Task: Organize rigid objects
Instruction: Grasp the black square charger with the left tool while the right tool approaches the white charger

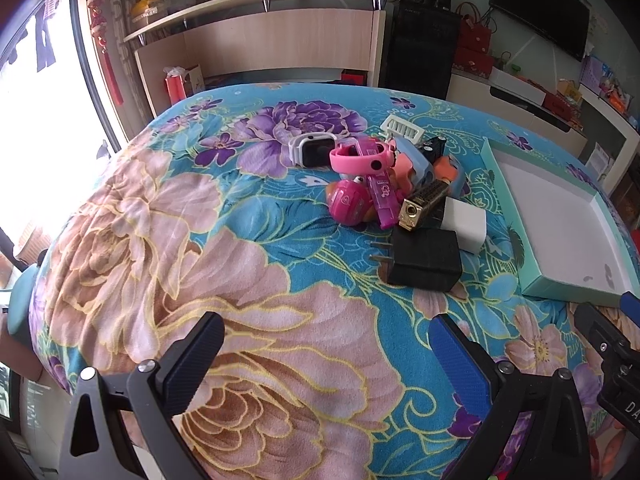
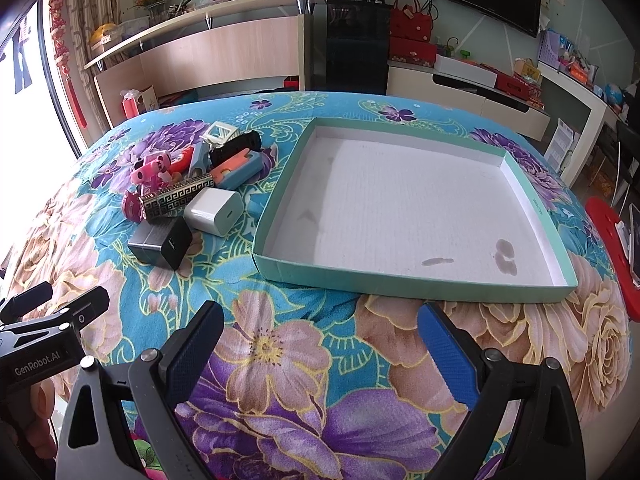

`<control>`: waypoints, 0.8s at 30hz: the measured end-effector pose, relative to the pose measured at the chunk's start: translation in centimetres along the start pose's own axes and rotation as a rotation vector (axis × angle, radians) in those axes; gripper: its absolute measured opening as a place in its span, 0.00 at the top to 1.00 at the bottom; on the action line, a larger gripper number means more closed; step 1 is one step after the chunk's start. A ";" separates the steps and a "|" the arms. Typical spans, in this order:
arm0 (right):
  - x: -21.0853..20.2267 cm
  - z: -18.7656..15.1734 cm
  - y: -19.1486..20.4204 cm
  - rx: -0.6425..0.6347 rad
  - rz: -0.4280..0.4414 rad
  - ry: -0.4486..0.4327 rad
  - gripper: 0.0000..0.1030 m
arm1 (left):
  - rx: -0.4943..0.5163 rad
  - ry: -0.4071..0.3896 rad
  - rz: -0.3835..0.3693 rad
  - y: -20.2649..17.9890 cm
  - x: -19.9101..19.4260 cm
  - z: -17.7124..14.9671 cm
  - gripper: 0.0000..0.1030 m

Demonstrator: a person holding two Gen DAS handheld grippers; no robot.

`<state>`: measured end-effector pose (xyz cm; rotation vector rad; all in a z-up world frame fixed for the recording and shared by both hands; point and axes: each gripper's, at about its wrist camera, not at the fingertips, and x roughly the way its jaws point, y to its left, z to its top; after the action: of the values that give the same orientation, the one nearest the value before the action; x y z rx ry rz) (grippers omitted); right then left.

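Note:
A heap of small rigid items lies on the floral cloth: a black charger (image 1: 425, 261) (image 2: 161, 243), a white charger (image 1: 466, 224) (image 2: 214, 211), a gold patterned lighter (image 1: 424, 199) (image 2: 177, 197), a pink watch (image 1: 362, 155), a white watch (image 1: 313, 150), a pink ball toy (image 1: 347, 201) and a white comb piece (image 1: 402, 129) (image 2: 222, 133). An empty teal-rimmed shallow box (image 2: 416, 280) (image 1: 568, 290) sits to the right of the heap. My left gripper (image 1: 326, 338) hangs open, short of the heap. My right gripper (image 2: 320, 326) stands open before the box's near rim.
The cloth-covered table (image 1: 240, 280) drops away at its rounded left and far edges. Behind it stand a wooden counter (image 1: 260, 40), a black cabinet (image 1: 420, 48) and low shelves. A red stool (image 2: 612, 240) with a phone sits at the right.

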<state>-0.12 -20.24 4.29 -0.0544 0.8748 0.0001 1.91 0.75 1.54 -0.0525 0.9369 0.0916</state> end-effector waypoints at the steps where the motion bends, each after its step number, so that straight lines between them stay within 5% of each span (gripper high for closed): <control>1: -0.2 0.7 0.2 -0.005 0.011 -0.013 0.05 | 0.005 -0.005 0.004 0.3 -0.2 0.9 0.00; 10: 0.4 5.4 3.4 -0.066 0.107 -0.069 0.05 | -0.048 0.030 -0.041 2.2 0.7 6.1 0.00; 19: 3.3 8.3 2.7 -0.028 0.115 -0.006 0.05 | -0.102 0.112 -0.095 1.1 4.1 4.5 0.00; 24: 4.7 9.7 2.2 0.005 0.123 0.044 0.05 | -0.030 0.124 -0.125 -1.3 4.7 3.4 0.00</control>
<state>10.34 -17.67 6.78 0.0039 0.9210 0.1126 7.58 -0.02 -0.25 -0.1454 1.0538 -0.0139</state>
